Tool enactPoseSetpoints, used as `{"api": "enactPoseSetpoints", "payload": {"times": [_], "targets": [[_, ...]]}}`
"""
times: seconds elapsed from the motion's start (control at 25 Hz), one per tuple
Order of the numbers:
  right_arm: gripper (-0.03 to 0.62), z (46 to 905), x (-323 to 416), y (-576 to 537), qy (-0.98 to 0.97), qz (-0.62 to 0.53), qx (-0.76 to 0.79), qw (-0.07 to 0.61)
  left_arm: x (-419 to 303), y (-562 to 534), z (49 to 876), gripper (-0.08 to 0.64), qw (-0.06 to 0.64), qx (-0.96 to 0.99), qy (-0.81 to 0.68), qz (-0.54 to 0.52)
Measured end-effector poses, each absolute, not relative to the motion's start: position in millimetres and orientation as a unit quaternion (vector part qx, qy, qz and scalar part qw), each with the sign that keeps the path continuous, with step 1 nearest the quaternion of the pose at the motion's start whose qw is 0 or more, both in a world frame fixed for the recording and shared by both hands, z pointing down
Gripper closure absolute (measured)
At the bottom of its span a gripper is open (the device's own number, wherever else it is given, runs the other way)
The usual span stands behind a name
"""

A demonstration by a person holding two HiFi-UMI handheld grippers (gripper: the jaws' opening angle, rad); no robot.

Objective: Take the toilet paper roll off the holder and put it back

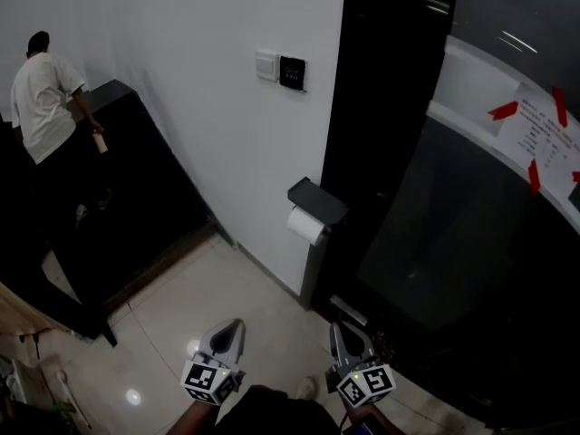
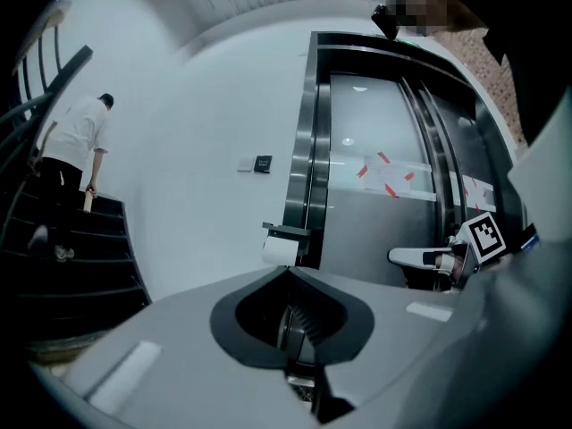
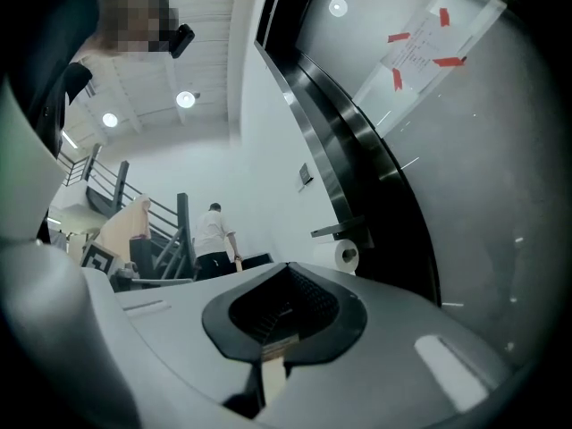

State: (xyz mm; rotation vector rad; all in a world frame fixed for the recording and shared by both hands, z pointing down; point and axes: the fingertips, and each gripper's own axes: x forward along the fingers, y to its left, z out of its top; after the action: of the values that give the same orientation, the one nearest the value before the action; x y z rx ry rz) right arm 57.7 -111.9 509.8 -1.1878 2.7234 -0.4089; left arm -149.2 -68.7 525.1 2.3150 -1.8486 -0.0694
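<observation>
The white toilet paper roll (image 1: 306,226) hangs under a black holder (image 1: 317,200) fixed at the wall's corner beside a dark glossy panel. It also shows in the left gripper view, roll (image 2: 280,250) under holder (image 2: 286,231), and in the right gripper view, roll (image 3: 346,256) under holder (image 3: 335,231). My left gripper (image 1: 237,323) and right gripper (image 1: 336,327) are low and side by side, well short of the roll and pointing toward it. Both are shut, their tips (image 2: 288,271) (image 3: 288,266) meeting with nothing between them.
A person in a white shirt (image 1: 43,98) climbs the dark staircase (image 1: 118,207) at the left. A wall switch and card reader (image 1: 281,69) sit above the holder. A curved glossy panel with a red-taped notice (image 1: 544,134) fills the right. Light floor tiles (image 1: 208,288) lie below.
</observation>
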Motion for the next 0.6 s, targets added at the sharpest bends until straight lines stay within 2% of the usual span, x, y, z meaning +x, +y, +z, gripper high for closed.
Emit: {"api": "enactPoseSetpoints", "payload": {"times": [0.6], "targets": [[0.579,513,137,-195,0.905,-0.14,-0.395,0.069,-71,-159,525,0.558,0.098,0.775,-0.624,-0.021]]}}
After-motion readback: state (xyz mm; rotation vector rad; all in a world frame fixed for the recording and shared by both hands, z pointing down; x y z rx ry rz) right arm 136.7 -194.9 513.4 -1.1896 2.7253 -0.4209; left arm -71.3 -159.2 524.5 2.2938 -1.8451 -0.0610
